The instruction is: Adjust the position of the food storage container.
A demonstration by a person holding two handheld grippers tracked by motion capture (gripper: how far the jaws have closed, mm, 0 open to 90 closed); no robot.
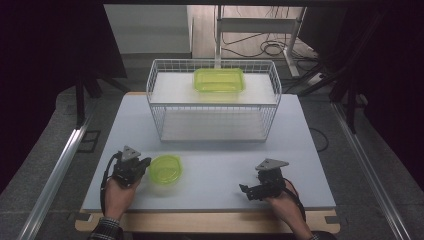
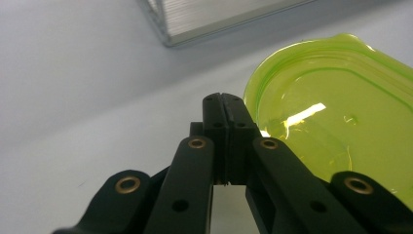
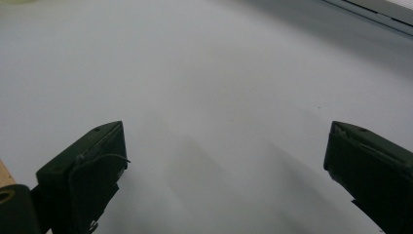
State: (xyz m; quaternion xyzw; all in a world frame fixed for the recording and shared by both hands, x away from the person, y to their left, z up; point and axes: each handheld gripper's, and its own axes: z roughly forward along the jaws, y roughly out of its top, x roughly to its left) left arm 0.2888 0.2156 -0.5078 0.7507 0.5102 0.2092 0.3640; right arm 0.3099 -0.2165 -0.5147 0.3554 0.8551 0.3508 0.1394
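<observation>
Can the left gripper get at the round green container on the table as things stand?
Probably yes. The left gripper sits right beside the round green container on the table, nothing between them. But its jaws are shut, so they would need to open first.

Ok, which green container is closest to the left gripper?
The round green container on the table, beside the left gripper; the rectangular one sits atop the wire rack.
</observation>
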